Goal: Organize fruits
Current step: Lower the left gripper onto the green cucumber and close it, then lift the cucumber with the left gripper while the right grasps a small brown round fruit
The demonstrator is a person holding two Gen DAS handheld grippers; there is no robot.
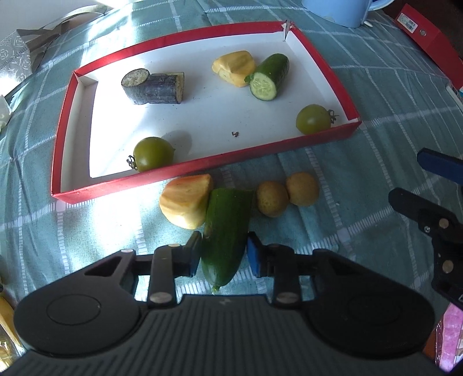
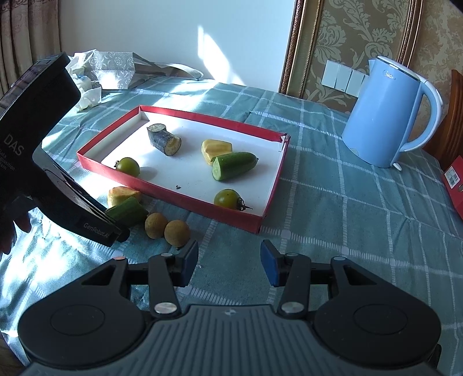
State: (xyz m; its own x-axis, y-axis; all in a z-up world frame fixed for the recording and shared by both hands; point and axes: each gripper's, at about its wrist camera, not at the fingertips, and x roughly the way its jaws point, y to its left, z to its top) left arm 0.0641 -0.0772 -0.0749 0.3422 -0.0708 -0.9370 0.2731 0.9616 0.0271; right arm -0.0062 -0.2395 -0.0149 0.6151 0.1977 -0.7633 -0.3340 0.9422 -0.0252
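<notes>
Grip: your left gripper pinches the dark green cut cucumber half near its tapered end; skin smooth, slippery, firm. Right gripper part-open, empty.

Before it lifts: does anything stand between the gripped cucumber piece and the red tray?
Only the tray's low near wall, which the cucumber piece in the left gripper must clear. A yellow chunk touches its side.

Wall: plain white, catching a sunlight patch.
Panel: gold damask wallpaper, wood-framed, carrying switches.
Worktop: wearing a teal checked cloth.
Curtain: hanging at left.
</notes>
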